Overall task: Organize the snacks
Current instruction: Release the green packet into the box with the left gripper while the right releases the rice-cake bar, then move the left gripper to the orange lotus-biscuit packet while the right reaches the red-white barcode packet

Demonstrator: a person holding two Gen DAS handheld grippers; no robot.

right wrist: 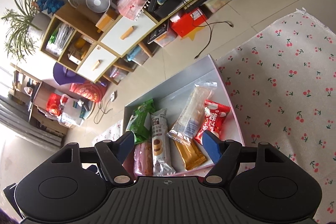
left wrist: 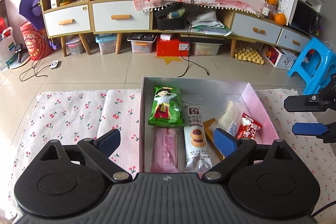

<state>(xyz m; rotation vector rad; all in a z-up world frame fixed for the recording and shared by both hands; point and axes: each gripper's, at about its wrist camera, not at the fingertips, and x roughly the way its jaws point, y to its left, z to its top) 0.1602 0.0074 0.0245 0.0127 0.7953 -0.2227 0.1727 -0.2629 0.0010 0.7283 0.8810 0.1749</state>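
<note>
I saw glossy plastic wrappers on the snacks (left wrist: 166, 107), a smooth cardboard-looking box (left wrist: 247, 90), a woven cherry-print cloth (left wrist: 69, 112) with a rough weave, shiny floor tiles (left wrist: 105, 68), and matt black plastic fingers (left wrist: 225, 142).

We see six snacks lying flat in an open box (left wrist: 260, 104) on the cherry-print cloth: a green pack (left wrist: 166, 107) at its far left, pink (left wrist: 164, 150) and white (left wrist: 195, 135) bars nearer, an orange bar (left wrist: 210, 129), a clear pack (left wrist: 230, 117), a red pack (left wrist: 248, 126) by the right wall.
</note>
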